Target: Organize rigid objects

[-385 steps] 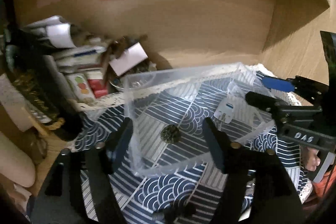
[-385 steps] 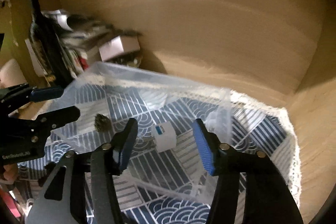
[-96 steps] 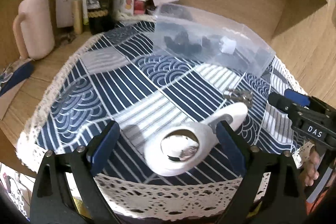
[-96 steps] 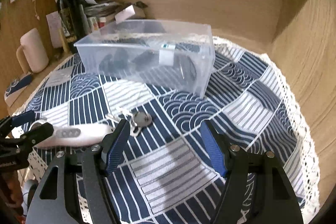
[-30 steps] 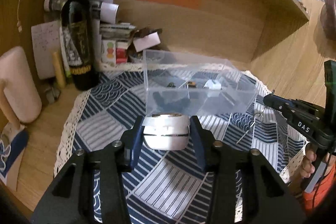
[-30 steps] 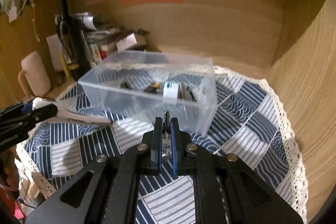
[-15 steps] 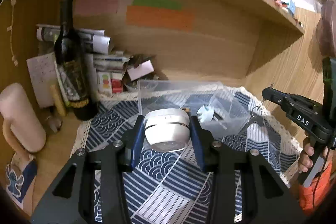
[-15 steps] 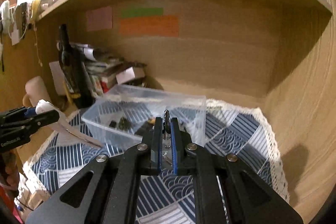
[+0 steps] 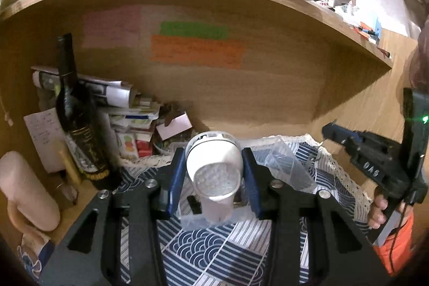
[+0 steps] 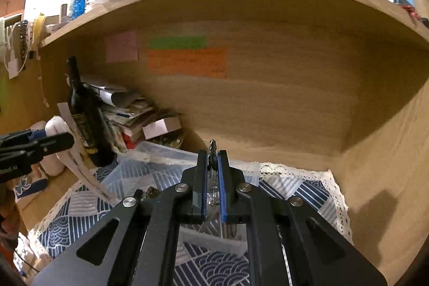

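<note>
My left gripper [image 9: 214,168] is shut on a white hand-held device with a round silvery face [image 9: 214,170], held high above the clear plastic box [image 9: 281,170]. In the right wrist view the same device [image 10: 57,126] shows at the left, its long handle hanging down. My right gripper [image 10: 213,160] is shut on a small bunch of metal keys [image 10: 212,149] and holds it above the clear plastic box [image 10: 161,154]. The box stands on the blue patterned cloth [image 10: 300,192] and holds several small dark objects.
A dark wine bottle [image 9: 77,119] stands at the left by a pile of papers and small cartons [image 9: 128,119]. A pink mug [image 9: 24,189] is at the far left. A wooden back wall [image 10: 268,103] and side wall [image 10: 388,152] enclose the nook under a shelf.
Both grippers have risen and tilted upward, carrying the white device and the keys higher above the box. More of the shelf above shows now.
</note>
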Motion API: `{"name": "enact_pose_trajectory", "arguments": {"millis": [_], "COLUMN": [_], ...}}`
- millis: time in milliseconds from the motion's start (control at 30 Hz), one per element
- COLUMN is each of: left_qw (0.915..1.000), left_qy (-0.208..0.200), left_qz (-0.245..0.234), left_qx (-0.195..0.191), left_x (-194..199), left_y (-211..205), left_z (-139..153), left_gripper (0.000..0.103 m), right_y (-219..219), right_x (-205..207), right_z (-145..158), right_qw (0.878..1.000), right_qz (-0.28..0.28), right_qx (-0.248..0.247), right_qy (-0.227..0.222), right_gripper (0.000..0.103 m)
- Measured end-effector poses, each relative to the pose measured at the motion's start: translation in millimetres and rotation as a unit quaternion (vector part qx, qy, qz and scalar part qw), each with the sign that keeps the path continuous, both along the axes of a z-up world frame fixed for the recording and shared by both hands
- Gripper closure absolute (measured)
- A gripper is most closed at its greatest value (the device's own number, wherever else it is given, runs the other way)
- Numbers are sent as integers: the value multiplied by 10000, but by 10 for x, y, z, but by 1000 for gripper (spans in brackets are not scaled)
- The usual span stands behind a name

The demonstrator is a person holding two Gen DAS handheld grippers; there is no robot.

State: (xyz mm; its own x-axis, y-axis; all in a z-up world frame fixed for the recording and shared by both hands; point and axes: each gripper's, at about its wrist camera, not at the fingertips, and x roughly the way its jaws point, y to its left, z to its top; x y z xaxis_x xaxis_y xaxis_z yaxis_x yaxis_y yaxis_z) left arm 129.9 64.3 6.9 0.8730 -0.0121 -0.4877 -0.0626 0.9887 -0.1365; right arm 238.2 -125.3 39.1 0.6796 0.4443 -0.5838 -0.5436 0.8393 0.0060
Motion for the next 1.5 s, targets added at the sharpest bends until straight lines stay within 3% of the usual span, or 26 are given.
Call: {"name": "enact_pose_trajectory", "arguments": {"millis": [333, 533, 700, 833, 1167, 1333, 1500], "left_qw": [9998, 9976, 9952, 9929, 9898, 9901, 9930], "left_qy": [-28, 466, 795, 974, 1350, 1339, 1157], "left_qz": [-177, -426, -458, -403, 42, 70, 33], "left_qx": [41, -298, -326, -553, -464, -426, -228], "left_x": [367, 711, 917, 1009, 1143, 1067, 917], "left_y": [-82, -81, -100, 7, 205, 195, 89], "left_z": [71, -232, -474, -595, -819, -763, -604], "left_gripper": [62, 62, 62, 62, 61, 56, 53], "right_y": [135, 222, 260, 313, 508, 501, 409], "right_x": [201, 260, 309, 356, 464, 406, 302], "right_z": [-281, -536, -704, -800, -1112, -1075, -828], "right_qw": [9990, 9960, 9933, 9912, 9821, 9829, 9886], "right_qz": [107, 247, 275, 325, 548, 535, 454], "right_qx": [-203, -395, -547, -667, -977, -933, -740], "right_qy": [390, 765, 984, 1096, 1514, 1495, 1228], "right_gripper": [97, 97, 97, 97, 96, 95, 89]}}
